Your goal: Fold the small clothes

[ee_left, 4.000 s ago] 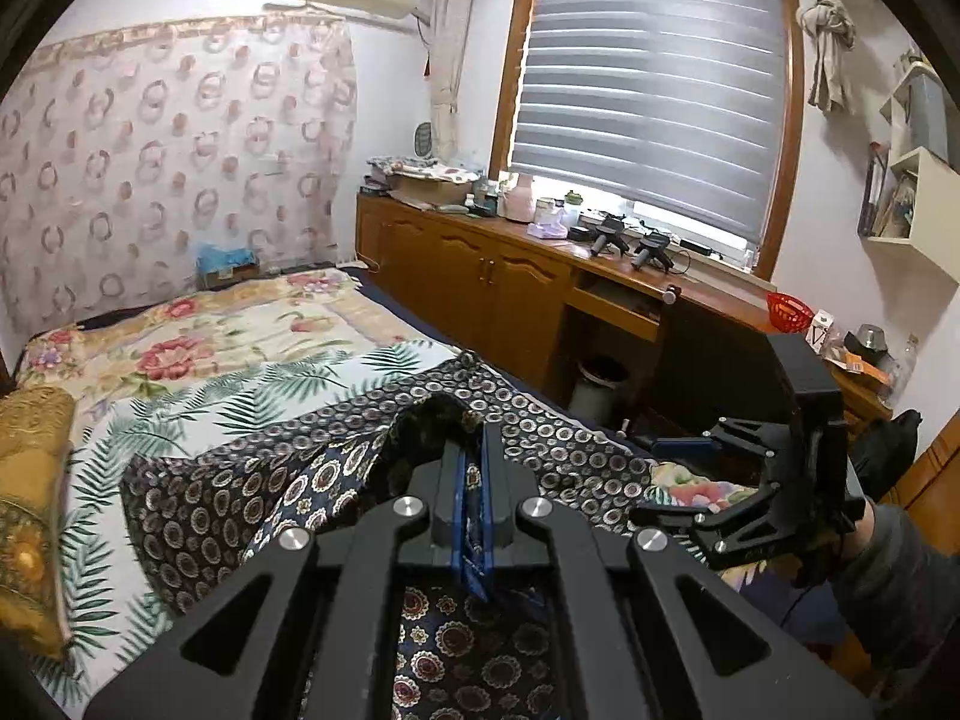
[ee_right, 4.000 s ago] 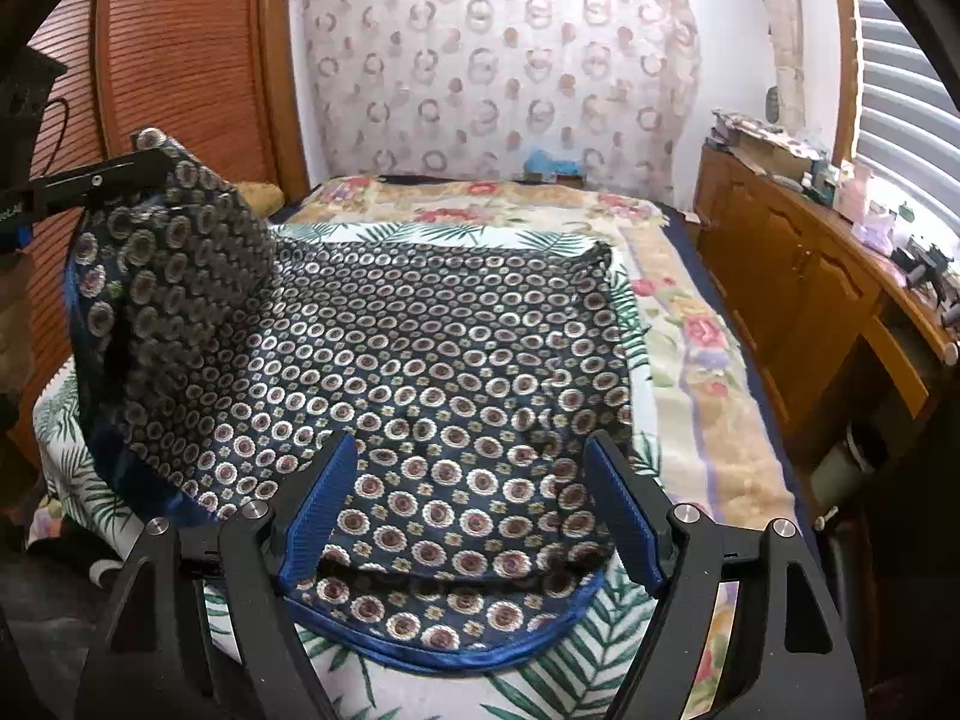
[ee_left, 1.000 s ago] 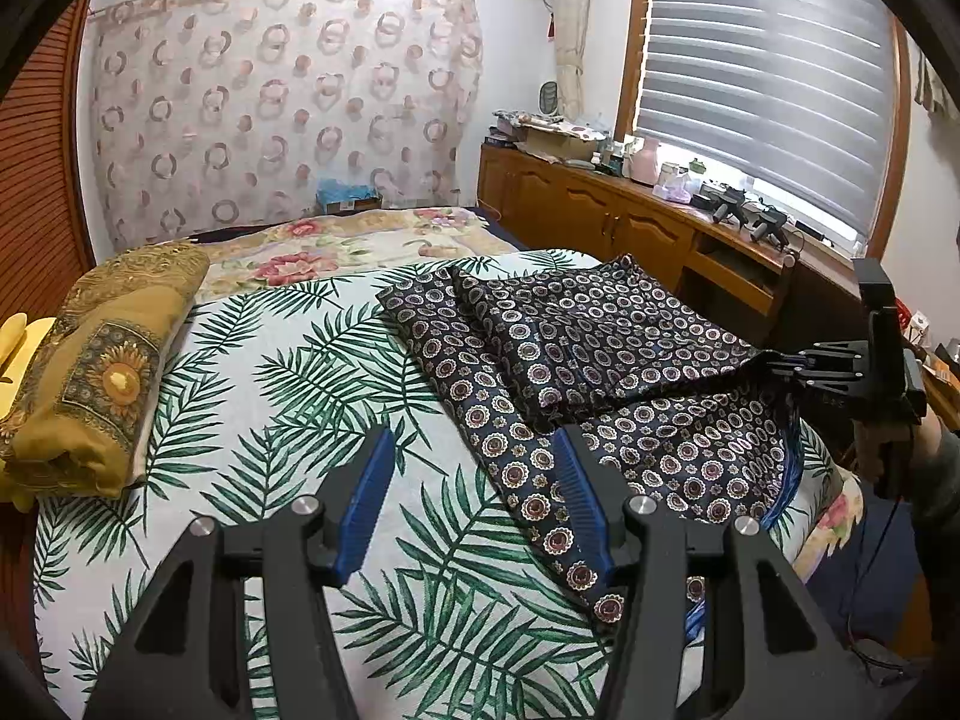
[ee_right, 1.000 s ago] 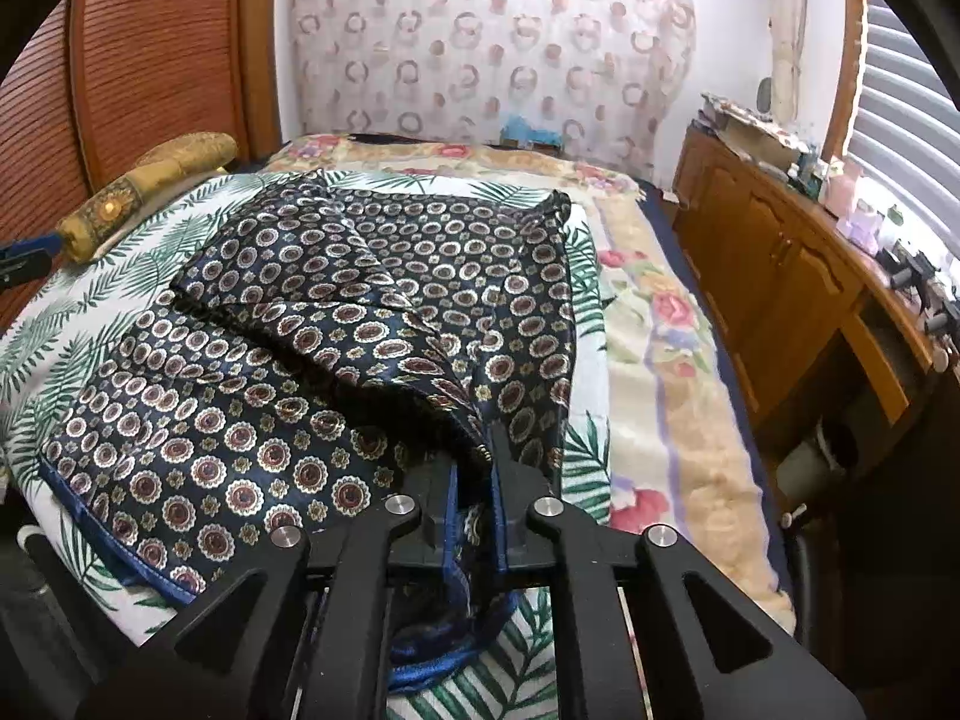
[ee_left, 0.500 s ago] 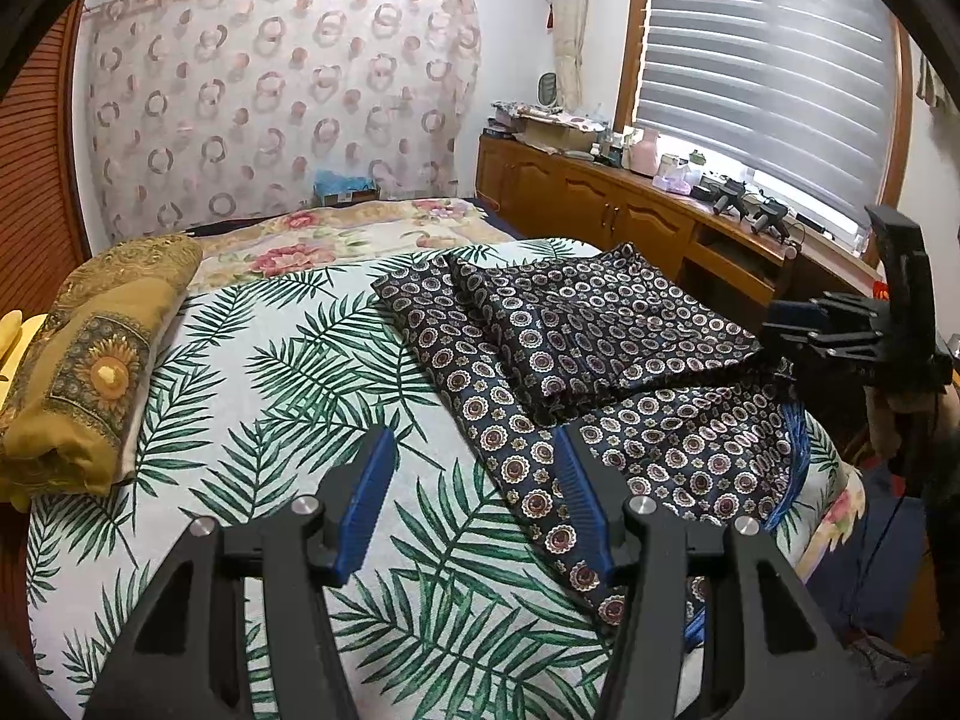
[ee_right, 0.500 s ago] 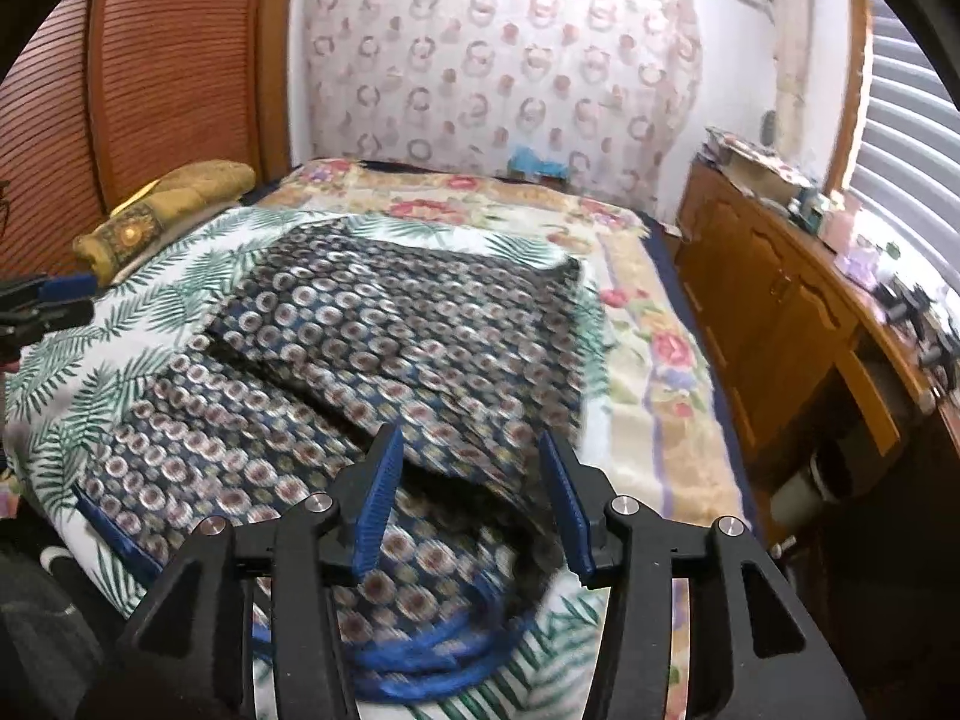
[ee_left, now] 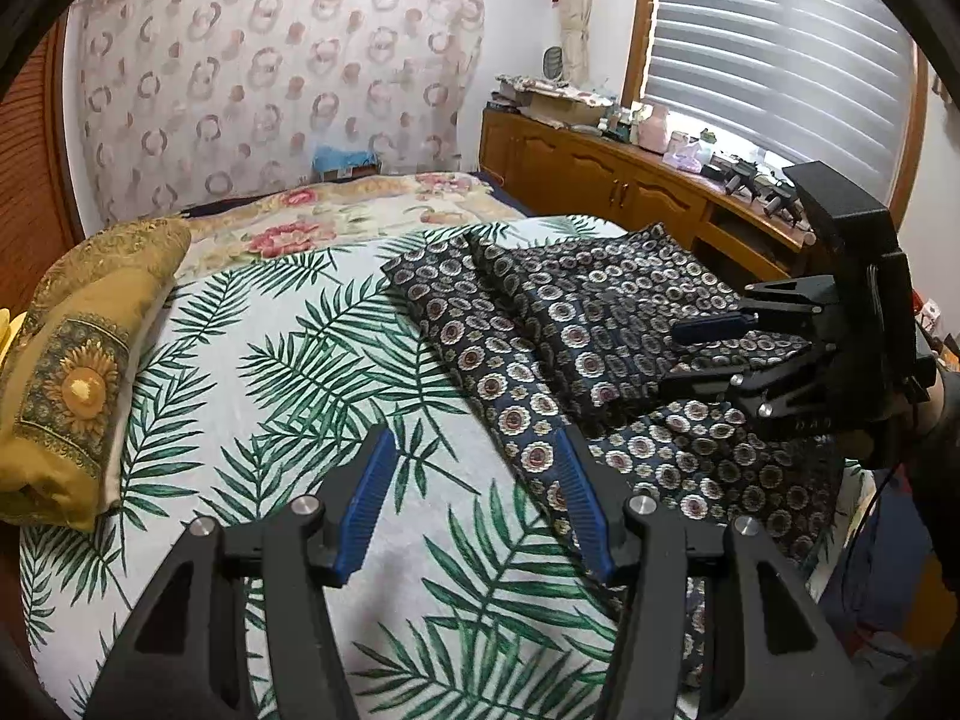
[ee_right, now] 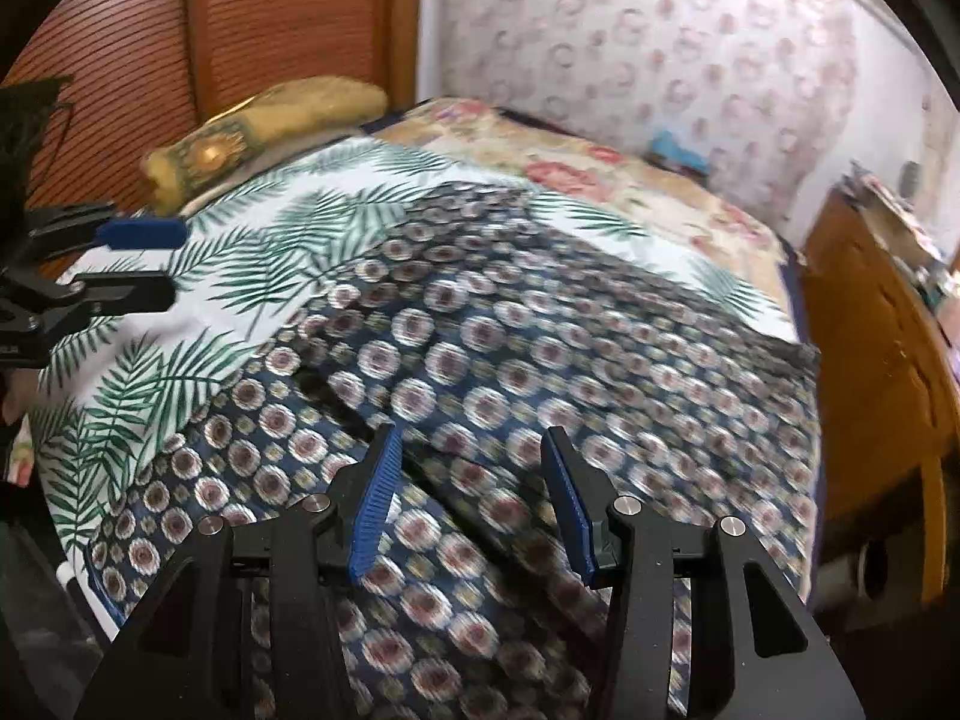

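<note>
Tongs (ee_left: 477,495) (ee_right: 471,501) apart, seemingly above garment (ee_left: 600,336)

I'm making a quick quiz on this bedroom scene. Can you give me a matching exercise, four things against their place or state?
Things:
1. patterned garment
2. yellow pillow
3. left tool
4. wooden cabinet

Place or state:
A. under the window blind
B. open, over the palm-leaf sheet
C. partly folded on the bed
D. at the bed's edge by the ribbed wooden panel

Pairs: 1-C, 2-D, 3-B, 4-A
</note>
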`<state>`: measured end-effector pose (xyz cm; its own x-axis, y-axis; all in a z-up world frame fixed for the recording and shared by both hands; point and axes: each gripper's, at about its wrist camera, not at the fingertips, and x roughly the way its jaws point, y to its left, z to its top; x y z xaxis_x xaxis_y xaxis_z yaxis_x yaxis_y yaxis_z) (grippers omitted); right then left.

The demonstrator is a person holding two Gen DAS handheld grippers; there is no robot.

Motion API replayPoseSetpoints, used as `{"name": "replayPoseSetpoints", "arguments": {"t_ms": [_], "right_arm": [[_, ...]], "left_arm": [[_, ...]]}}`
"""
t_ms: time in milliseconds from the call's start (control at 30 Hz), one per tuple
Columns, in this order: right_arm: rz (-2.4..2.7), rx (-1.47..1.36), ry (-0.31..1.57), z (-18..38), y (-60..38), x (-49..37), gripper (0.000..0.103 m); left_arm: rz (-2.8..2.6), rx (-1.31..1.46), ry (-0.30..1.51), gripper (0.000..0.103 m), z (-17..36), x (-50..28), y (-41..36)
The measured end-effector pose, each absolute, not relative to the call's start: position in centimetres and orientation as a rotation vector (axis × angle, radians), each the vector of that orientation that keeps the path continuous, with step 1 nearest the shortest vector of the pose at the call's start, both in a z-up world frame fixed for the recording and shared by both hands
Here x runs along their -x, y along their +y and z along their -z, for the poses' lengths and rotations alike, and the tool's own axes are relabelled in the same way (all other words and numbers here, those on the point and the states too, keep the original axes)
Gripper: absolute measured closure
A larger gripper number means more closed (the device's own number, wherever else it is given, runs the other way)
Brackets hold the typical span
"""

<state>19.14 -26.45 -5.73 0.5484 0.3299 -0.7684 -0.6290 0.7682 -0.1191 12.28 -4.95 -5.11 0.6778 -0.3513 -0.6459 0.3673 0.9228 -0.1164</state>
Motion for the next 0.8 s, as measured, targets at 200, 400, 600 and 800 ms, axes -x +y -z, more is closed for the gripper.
{"name": "replayPoseSetpoints", "arguments": {"t_ms": [200, 400, 600, 800], "right_arm": [[-0.636, 0.423, 0.882, 7.5, -24.7, -20.7, 0.054], [-0.673, 0.453, 0.909, 8.3, -23.4, -21.0, 0.053], [-0.691, 0.484, 0.889, 8.6, -22.9, -21.4, 0.053], [-0.719, 0.45, 0.883, 8.3, -24.0, -21.8, 0.095]], "left_arm": [[0.407, -0.025, 0.764, 0.049, 5.0, -14.0, -4.7], [0.419, -0.04, 0.776, 0.049, 4.9, -15.5, -5.0], [0.448, -0.046, 0.803, 0.049, 5.7, -16.9, -5.9], [0.464, -0.044, 0.825, 0.049, 6.5, -17.8, -6.5]]}}
